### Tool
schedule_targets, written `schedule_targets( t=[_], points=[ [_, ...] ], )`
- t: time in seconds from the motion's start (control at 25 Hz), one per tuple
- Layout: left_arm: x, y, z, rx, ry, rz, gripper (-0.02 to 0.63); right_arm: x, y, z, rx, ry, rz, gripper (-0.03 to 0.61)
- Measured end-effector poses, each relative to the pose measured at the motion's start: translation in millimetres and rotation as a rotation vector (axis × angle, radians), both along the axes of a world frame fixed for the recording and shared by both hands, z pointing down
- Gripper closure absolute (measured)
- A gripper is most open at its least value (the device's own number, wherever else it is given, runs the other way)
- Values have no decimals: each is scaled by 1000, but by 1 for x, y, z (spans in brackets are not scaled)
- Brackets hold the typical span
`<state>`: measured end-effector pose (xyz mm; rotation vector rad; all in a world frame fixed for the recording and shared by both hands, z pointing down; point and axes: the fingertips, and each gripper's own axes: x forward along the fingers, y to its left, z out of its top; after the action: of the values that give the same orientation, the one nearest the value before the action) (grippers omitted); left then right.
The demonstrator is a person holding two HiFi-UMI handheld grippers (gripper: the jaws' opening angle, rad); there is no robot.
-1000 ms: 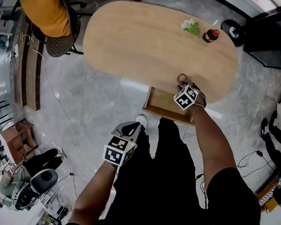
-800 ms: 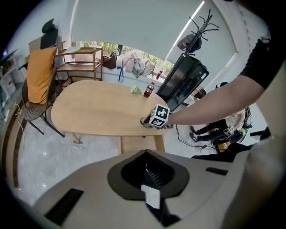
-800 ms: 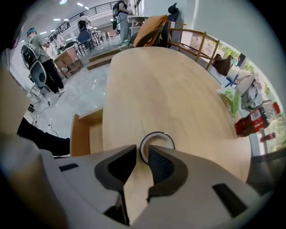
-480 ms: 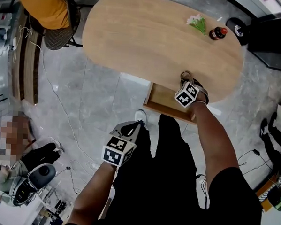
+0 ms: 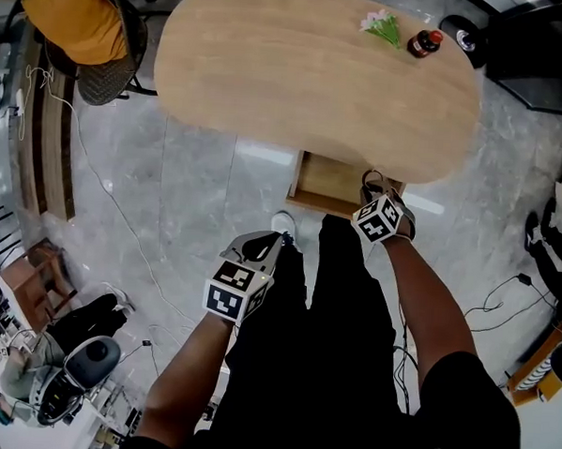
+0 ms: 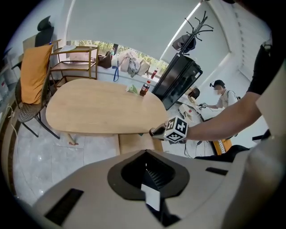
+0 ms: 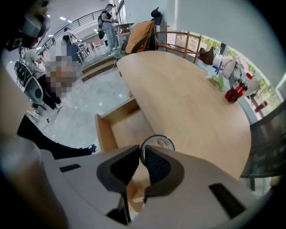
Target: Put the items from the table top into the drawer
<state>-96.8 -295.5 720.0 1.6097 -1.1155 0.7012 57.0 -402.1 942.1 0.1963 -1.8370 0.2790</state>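
My right gripper (image 7: 142, 161) is shut on a small round ring-shaped item (image 7: 157, 144) with a dark rim. It holds the item over the open wooden drawer (image 7: 120, 129) under the table's near edge. In the head view the right gripper (image 5: 372, 188) hangs at the drawer's (image 5: 323, 182) right front corner. A small bunch of flowers (image 5: 383, 25) and a dark red-capped bottle (image 5: 424, 42) stand on the oval wooden table (image 5: 298, 70) at its far right. My left gripper (image 5: 261, 251) is low beside the person's leg, its jaws closed with nothing between them.
A chair with an orange cover (image 5: 80, 30) stands at the table's far left. A black cabinet (image 6: 178, 80) and a coat stand are behind the table's right end. Cables run over the grey floor (image 5: 168, 222). Other people stand farther off.
My right gripper has drawn back from the table's edge toward the person, carrying the ring-shaped item over the open drawer. The left gripper has stayed put.
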Motion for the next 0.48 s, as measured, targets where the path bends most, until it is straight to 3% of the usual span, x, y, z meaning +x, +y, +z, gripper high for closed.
schedule_targets(
  t=[0.28, 0.48],
  points=[
    [8, 27, 9, -14, 5, 8, 609, 8, 64, 69, -121, 97, -32, 543],
    [-17, 43, 30, -32, -30, -77, 609, -23, 64, 120, -96, 98, -65, 543]
  ],
)
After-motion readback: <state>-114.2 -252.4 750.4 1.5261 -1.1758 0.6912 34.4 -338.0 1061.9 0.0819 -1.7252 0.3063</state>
